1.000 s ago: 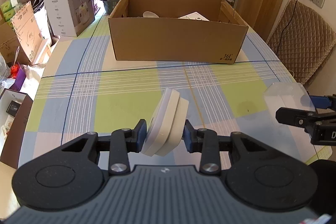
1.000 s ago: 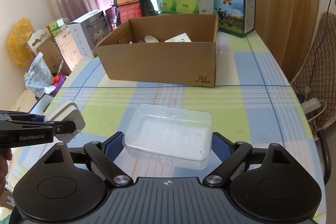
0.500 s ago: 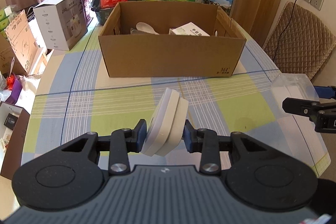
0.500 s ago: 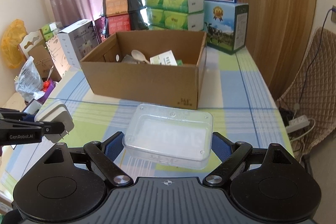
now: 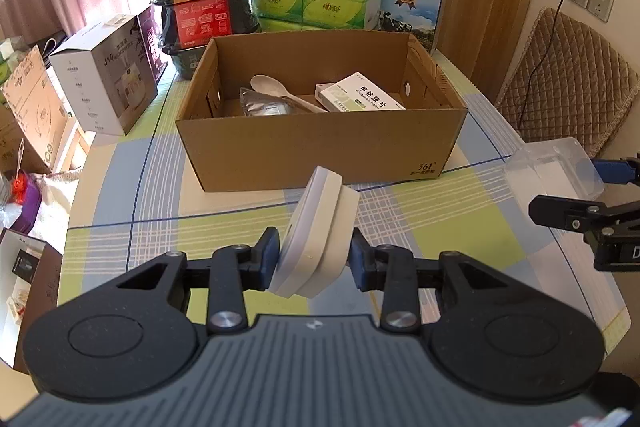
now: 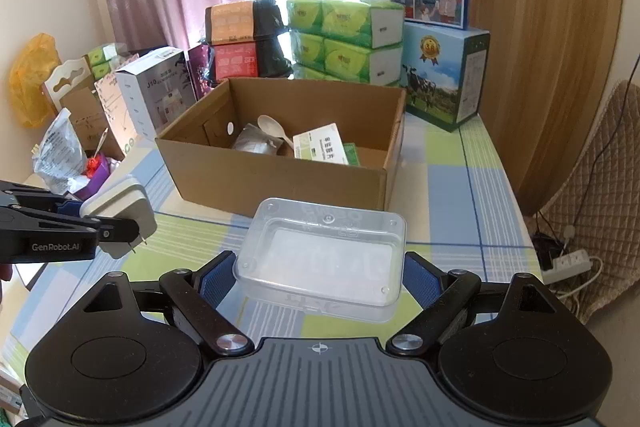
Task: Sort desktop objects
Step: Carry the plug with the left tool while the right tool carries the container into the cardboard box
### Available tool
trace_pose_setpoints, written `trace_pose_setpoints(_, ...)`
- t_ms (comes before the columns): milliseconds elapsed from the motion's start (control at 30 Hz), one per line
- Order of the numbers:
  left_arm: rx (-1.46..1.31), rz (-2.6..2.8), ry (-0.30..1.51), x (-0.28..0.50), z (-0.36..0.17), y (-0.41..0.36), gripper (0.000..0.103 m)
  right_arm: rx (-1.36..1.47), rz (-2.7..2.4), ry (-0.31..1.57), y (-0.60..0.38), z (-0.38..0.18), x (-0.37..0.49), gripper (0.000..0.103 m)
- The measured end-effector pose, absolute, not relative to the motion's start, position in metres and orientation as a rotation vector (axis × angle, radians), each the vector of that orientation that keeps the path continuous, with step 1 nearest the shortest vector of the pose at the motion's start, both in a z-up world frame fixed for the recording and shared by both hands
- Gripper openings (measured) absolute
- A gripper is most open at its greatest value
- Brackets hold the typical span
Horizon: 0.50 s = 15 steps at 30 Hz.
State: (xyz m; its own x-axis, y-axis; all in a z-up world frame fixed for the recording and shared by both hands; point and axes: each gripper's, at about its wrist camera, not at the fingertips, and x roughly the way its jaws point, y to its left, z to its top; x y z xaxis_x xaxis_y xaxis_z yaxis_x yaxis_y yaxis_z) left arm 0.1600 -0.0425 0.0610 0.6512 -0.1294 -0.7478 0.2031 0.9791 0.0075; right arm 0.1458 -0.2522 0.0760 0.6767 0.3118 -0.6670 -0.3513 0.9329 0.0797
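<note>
Above the checked bench (image 5: pixel 120 187), just short of the open brown cardboard box (image 5: pixel 320 151), both loads hang in the air! The left tongs (image 5: pixel 314 259) are clamped on a white plastic wall charger (image 5: pixel 316 235), tilted between the blue pads; the right wrist view shows two metal prongs (image 6: pixel 136 245) pointing down from it. The right tongs (image 6: pixel 320 275) are spread wide and pressed to the short ends of a clear rectangular plastic container (image 6: pixel 324 251), which looks to be carried upside down.

This reads as the carrying step of the sort: two things lifted, neither yet over the box. The next move, I'd judge, calls for each pair of tongs to travel forward over the near wall and find free floor inside before letting go. The container is broad, so it wants the clearer right side, and the two hands should go in turn or well apart.

Count time! Two pairs of tongs, two carried things. Inside the box: one white plastic spoon (image 5: pixel 272 87), one silver foil pouch (image 5: pixel 264 103), one white and green medicine carton (image 5: pixel 360 95), and what looks like one green packet (image 6: pixel 352 153) beside it. I see nothing loose left on the near bench.
</note>
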Motion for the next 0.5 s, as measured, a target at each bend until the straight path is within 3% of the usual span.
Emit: trace_pose_setpoints(500, 0.077, -0.209, 0.86, 0.197, 0.076, -0.038, 0.031, -0.051, 0.391, 0.746, -0.252, 0.092, 0.182, 0.086)
